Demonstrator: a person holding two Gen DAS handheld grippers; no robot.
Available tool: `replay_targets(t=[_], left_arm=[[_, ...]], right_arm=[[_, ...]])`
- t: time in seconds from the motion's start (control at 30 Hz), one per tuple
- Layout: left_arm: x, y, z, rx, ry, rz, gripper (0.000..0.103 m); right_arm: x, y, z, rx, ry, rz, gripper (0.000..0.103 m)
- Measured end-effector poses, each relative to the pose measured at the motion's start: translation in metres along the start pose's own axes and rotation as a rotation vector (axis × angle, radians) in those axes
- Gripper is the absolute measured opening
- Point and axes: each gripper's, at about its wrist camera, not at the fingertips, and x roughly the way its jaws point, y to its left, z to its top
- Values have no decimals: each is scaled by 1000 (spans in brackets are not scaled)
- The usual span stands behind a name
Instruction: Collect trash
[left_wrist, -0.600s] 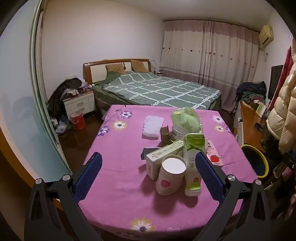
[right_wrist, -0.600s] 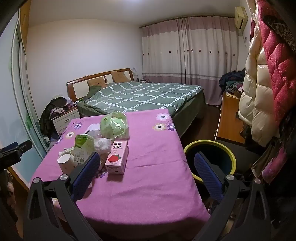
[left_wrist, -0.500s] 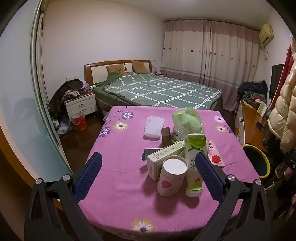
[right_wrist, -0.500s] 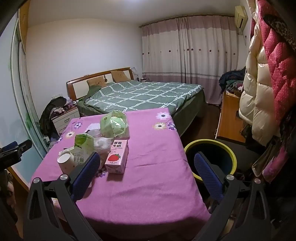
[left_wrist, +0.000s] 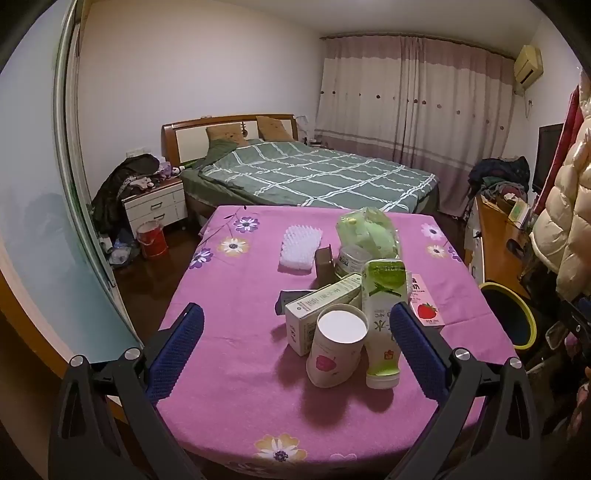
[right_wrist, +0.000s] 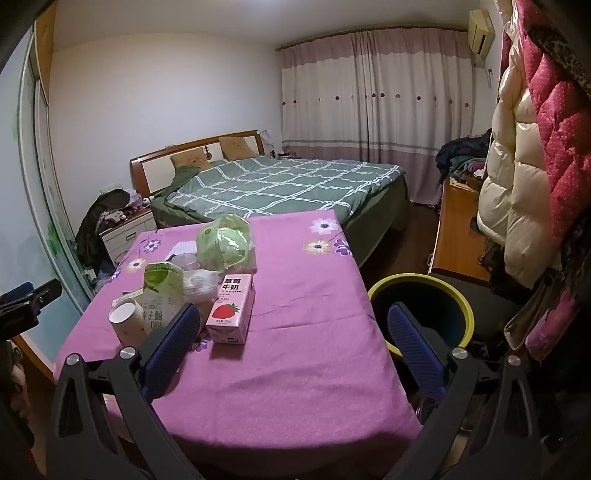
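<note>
Two grippers hover with fingers spread wide, holding nothing: the left gripper (left_wrist: 295, 334) and the right gripper (right_wrist: 293, 332). At centre frame in the left view, a paper cup (left_wrist: 338, 349), green bottle (left_wrist: 382, 321) and white carton (left_wrist: 319, 314) cluster on the purple table (left_wrist: 236, 288). The strawberry milk carton (right_wrist: 231, 310) lies left of centre in the right view; the yellow-rimmed bin (right_wrist: 461, 306) stands at right.

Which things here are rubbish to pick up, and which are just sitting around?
For the job: paper cup, green bottle, white box, strawberry milk carton, green bag, bin.

Just there: bed, coats, nightstand.
</note>
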Motion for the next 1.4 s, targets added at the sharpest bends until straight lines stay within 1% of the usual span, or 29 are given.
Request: replay_targets(t=[1.4], left_arm=[[11,-4,-5,10,24,-9,99]], right_arm=[[15,4,-3,10,31,3,97]])
